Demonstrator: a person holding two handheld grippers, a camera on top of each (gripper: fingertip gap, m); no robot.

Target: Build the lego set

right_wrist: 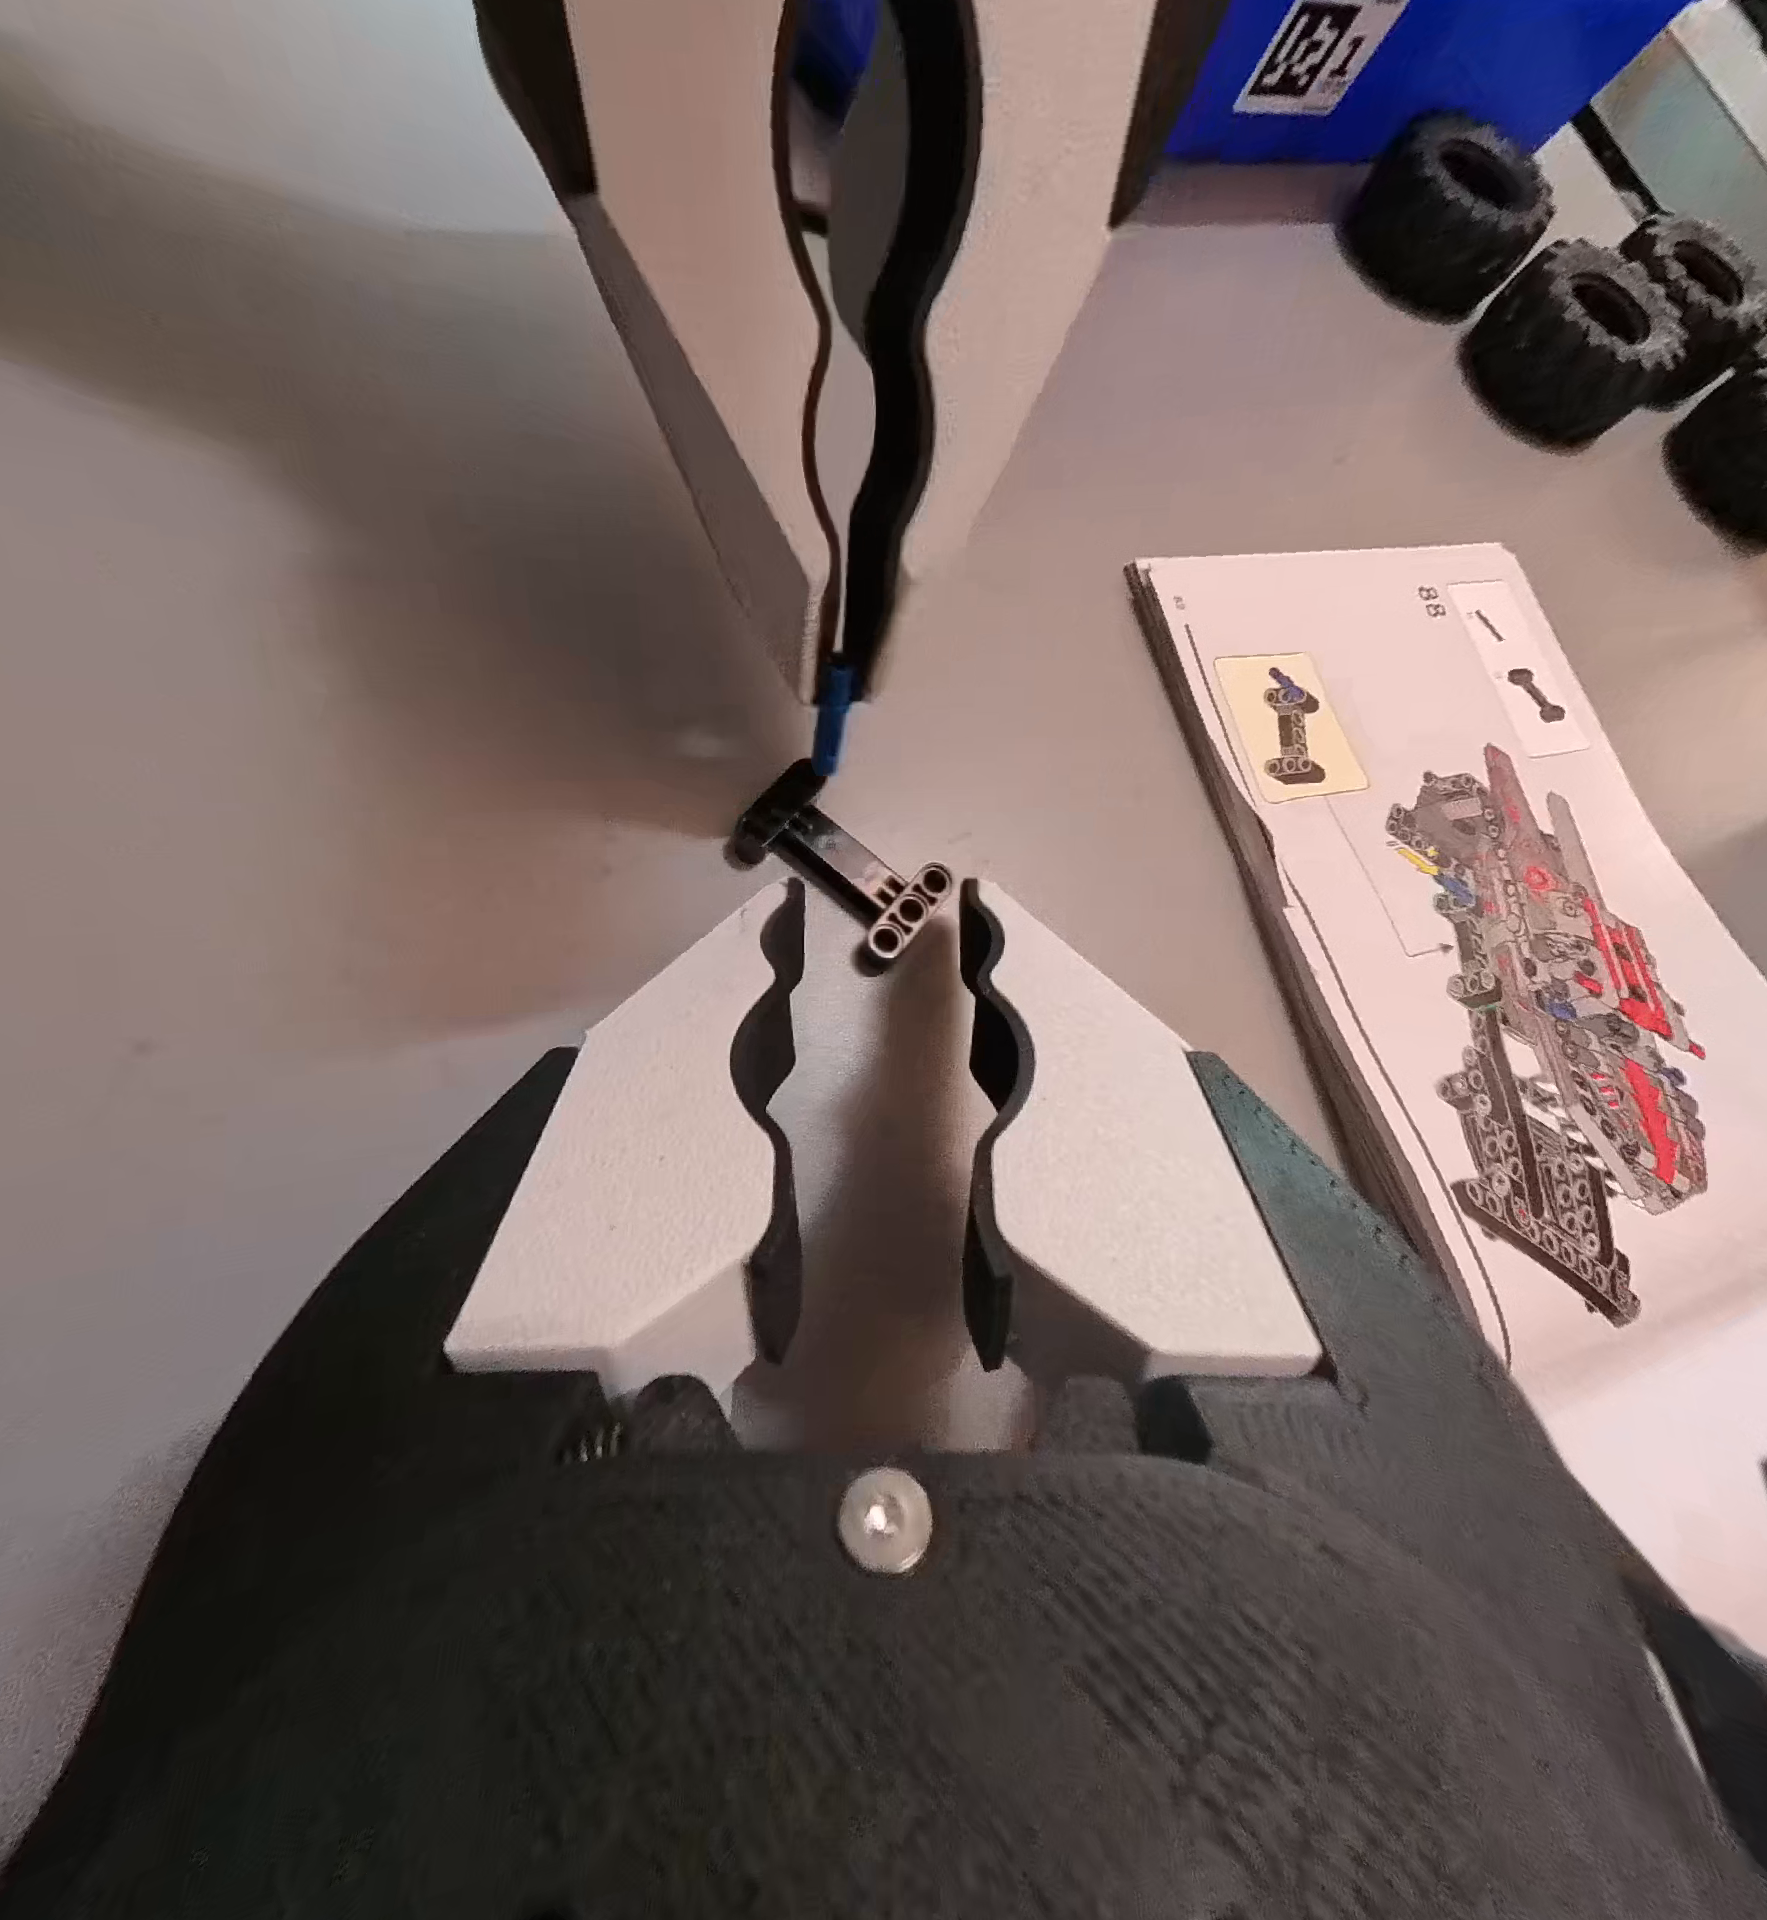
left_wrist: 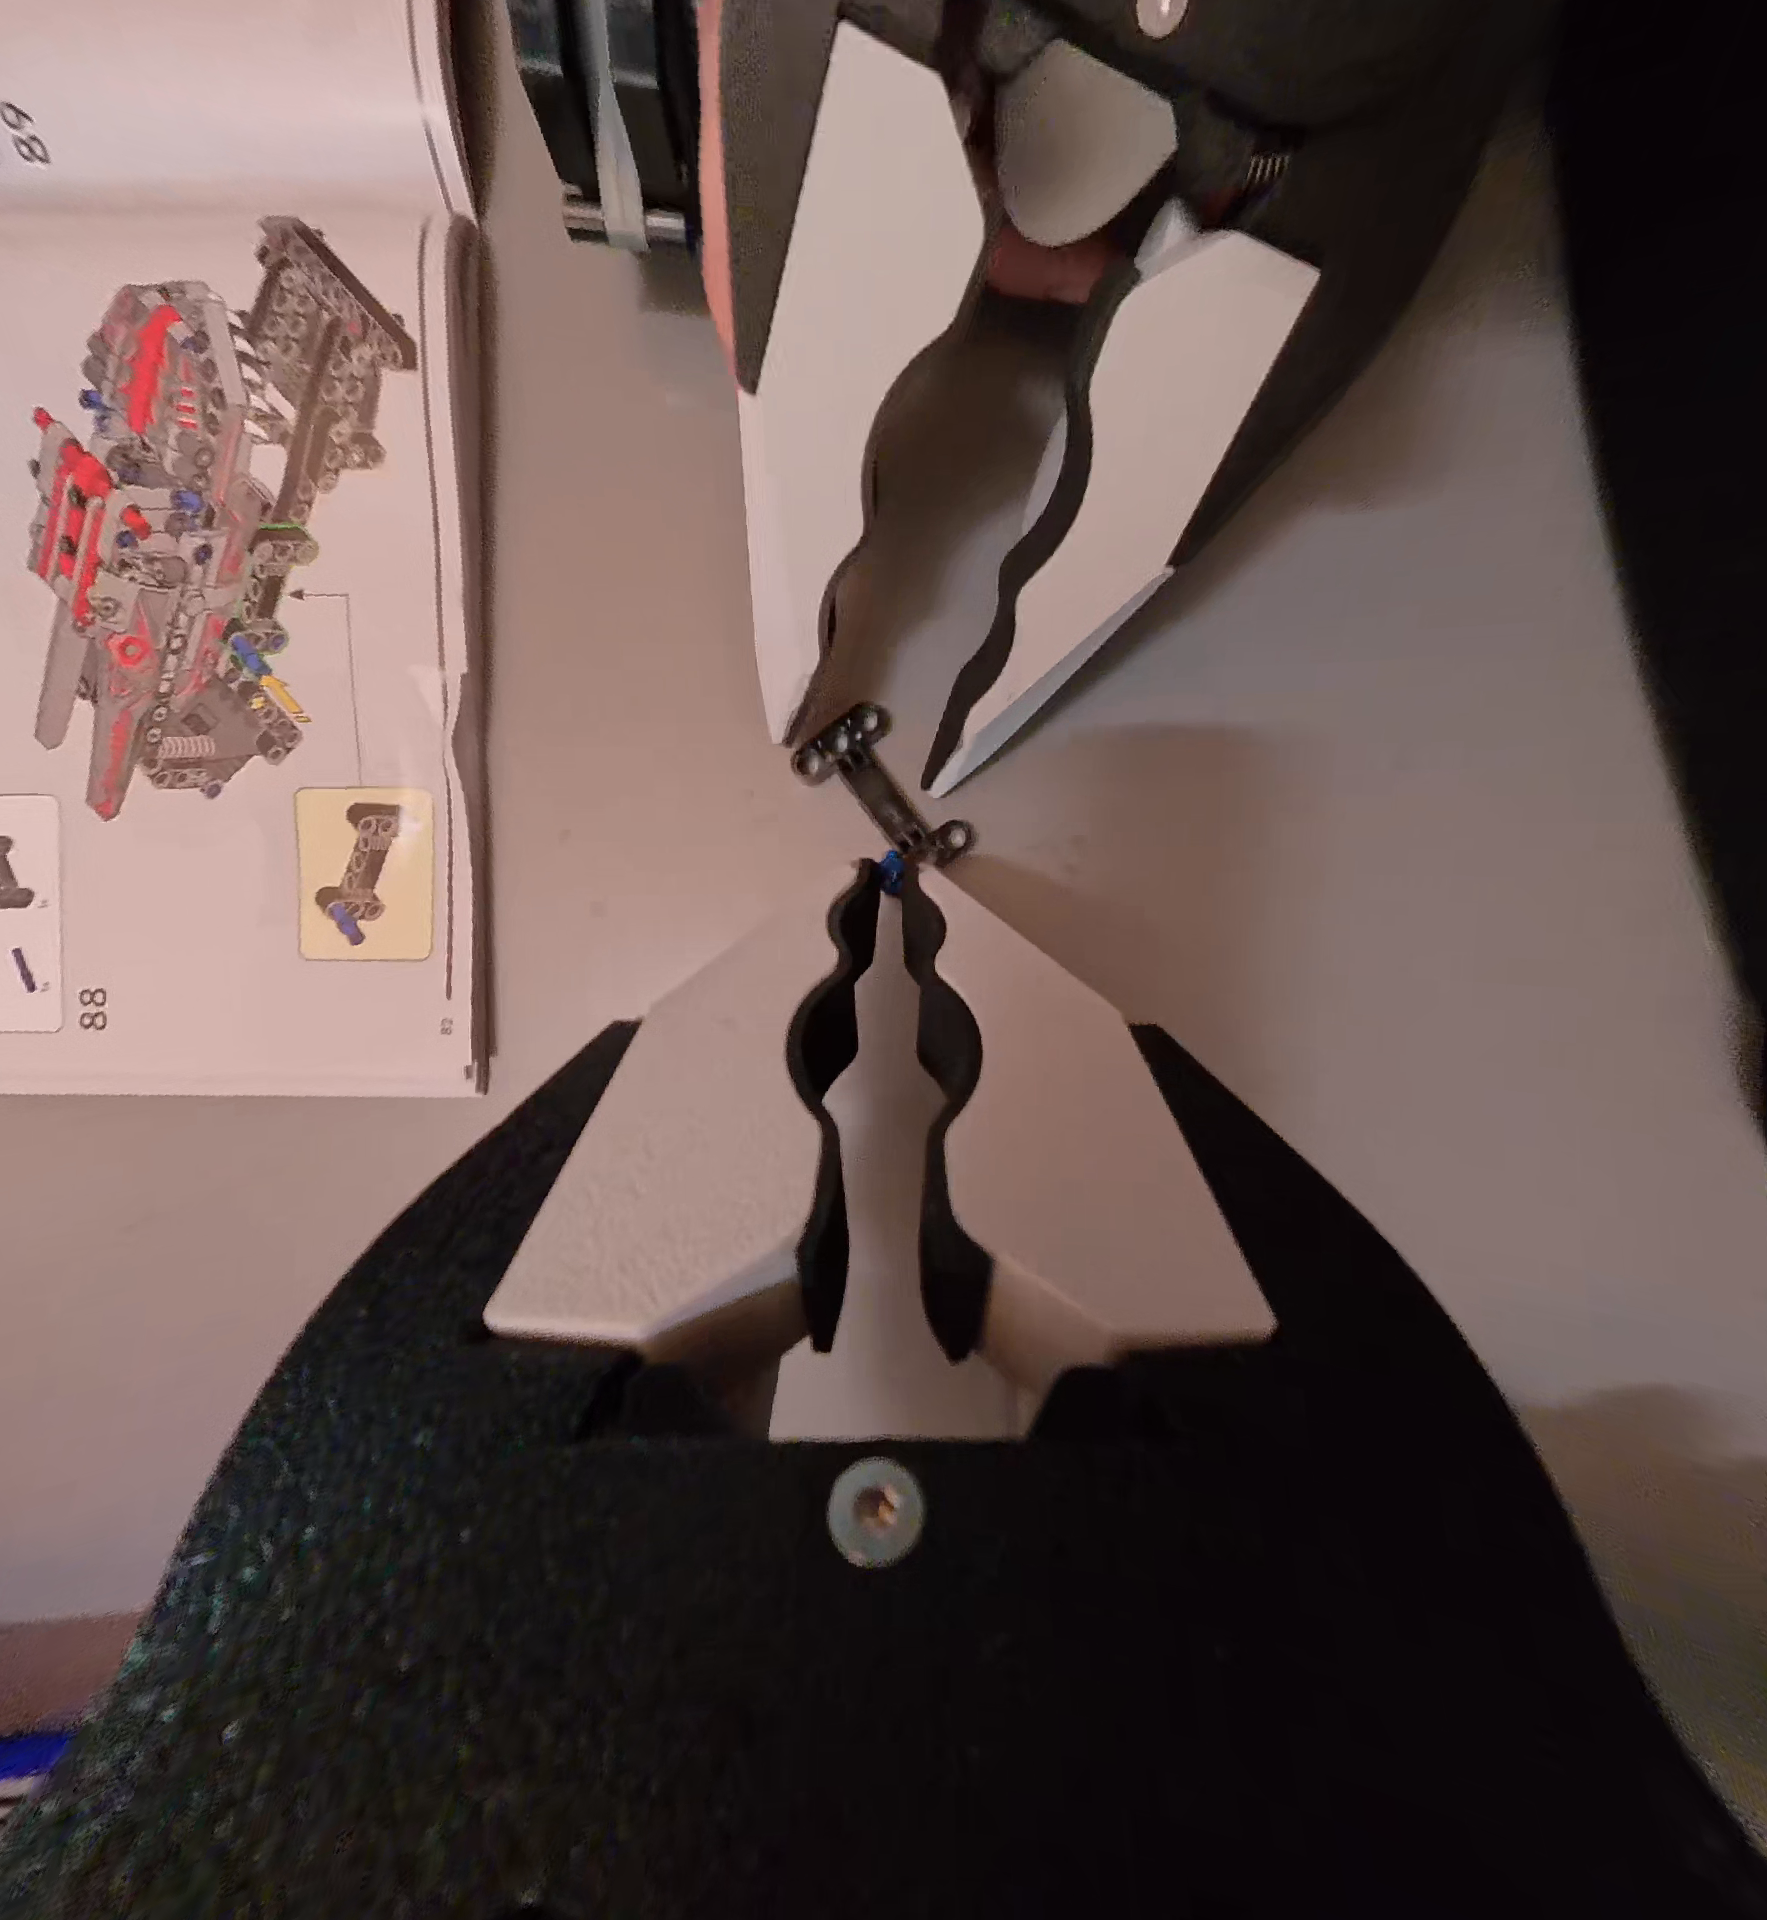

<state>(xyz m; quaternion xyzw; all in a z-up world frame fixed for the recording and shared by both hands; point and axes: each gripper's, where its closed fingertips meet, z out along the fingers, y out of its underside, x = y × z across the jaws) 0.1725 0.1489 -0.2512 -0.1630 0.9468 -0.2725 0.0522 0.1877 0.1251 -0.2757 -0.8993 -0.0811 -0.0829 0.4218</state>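
Note:
A black H-shaped beam (left_wrist: 881,792) lies on the pale table between the two grippers; it also shows in the right wrist view (right_wrist: 837,862). My left gripper (left_wrist: 887,873) is shut on a small blue pin (left_wrist: 891,860), whose tip is at one end of the beam. In the right wrist view the left gripper (right_wrist: 837,675) comes in from the top with the blue pin (right_wrist: 833,722) pointing down at the beam's far end. My right gripper (right_wrist: 879,899) is open, its fingertips on either side of the beam's near end. In the left wrist view the right gripper (left_wrist: 871,753) reaches in from above.
An open instruction booklet (left_wrist: 193,623) lies left of the left gripper and right of the right gripper (right_wrist: 1481,935). Several black tyres (right_wrist: 1585,332) stand at the back right beside a blue box (right_wrist: 1430,83). A dark object (left_wrist: 598,104) sits at the top. About 5 centimeters separates my left fingertips from my right.

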